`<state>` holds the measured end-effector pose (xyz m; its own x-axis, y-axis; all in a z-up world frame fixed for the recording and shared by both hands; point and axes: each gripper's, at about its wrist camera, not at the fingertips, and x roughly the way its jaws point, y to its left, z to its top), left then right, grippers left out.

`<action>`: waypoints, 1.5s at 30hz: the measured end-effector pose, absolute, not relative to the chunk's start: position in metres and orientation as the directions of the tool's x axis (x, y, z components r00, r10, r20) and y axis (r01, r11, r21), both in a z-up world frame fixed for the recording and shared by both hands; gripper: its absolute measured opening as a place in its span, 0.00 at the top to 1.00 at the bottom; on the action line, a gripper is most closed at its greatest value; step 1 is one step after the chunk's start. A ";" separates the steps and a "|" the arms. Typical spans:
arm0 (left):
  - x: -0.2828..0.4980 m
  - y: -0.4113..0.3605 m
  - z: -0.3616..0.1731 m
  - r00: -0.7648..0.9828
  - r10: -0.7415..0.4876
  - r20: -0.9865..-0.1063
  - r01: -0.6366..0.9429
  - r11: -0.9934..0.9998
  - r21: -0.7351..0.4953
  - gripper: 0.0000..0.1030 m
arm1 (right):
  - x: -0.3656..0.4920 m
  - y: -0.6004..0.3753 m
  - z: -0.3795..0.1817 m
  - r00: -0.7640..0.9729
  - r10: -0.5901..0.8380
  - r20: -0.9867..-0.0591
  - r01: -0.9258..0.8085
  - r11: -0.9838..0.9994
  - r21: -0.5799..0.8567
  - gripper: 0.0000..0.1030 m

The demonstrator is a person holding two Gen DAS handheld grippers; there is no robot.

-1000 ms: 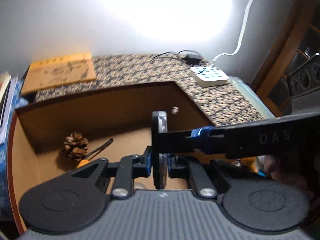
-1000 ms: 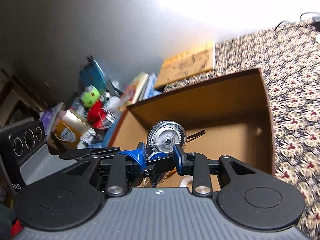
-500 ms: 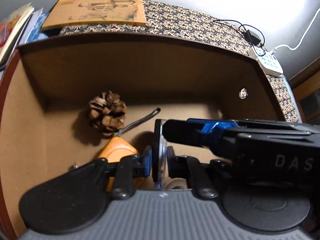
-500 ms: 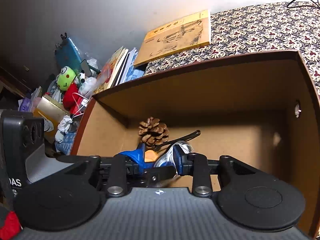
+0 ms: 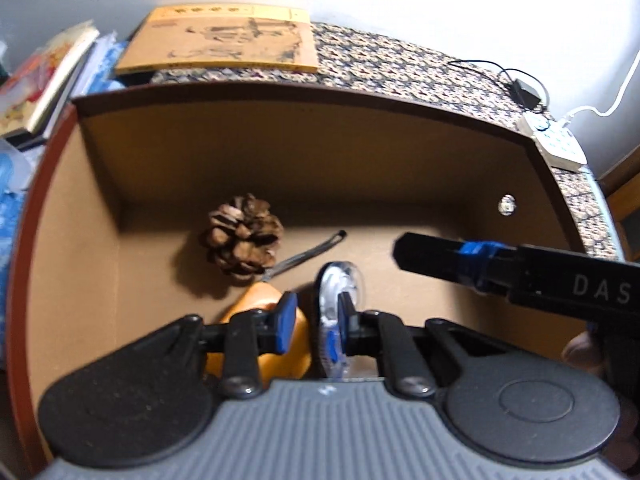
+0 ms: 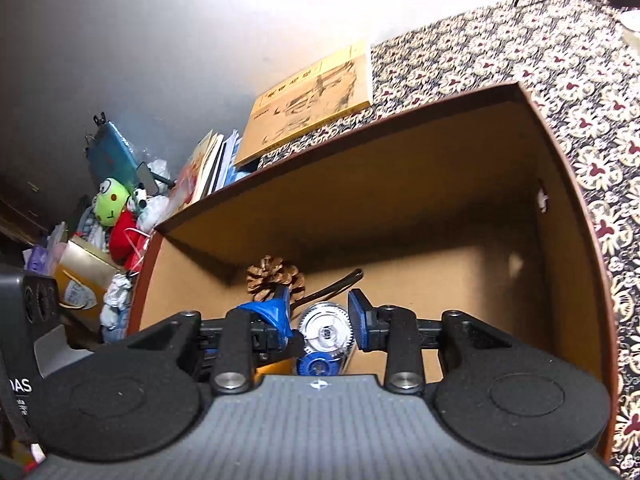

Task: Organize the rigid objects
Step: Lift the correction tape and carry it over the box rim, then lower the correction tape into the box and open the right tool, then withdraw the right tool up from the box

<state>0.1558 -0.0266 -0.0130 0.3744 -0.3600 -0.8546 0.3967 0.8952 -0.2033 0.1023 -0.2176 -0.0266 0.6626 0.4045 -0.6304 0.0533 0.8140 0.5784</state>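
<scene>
Resting on edge on the floor of the cardboard box [image 5: 96, 184], near its front edge, a clear tape dispenser [image 5: 338, 292] with a toothed wheel and blue hub stands between the spread fingers of both grippers.

Left gripper [image 5: 314, 318] has its jaws apart, the right blue pad just beside the dispenser's side and the left pad in front of an orange object [image 5: 260, 304], with no grip closed on anything. Right gripper [image 6: 320, 316] is likewise wide, the dispenser [image 6: 326, 332] showing in its gap without clear contact. Toward the back wall lies a pinecone [image 5: 241, 236], with a thin black tool [image 5: 310, 252] beside it. Beyond the box's back edge a yellow book [image 5: 224, 38] lies on patterned cloth [image 5: 400, 68]; a white remote [image 5: 558, 146] sits off the right corner.
</scene>
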 end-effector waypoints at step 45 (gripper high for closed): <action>0.029 0.007 0.068 0.702 -0.014 -0.712 0.163 0.976 0.141 0.33 | -0.020 -0.171 0.037 0.763 0.103 -0.638 0.067 0.969 0.236 0.80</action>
<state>0.0287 0.0068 0.0677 0.7019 -0.0144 -0.7121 0.1635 0.9764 0.1414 -0.0196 -0.1708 0.0372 0.7633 0.1029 -0.6378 0.0665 0.9694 0.2361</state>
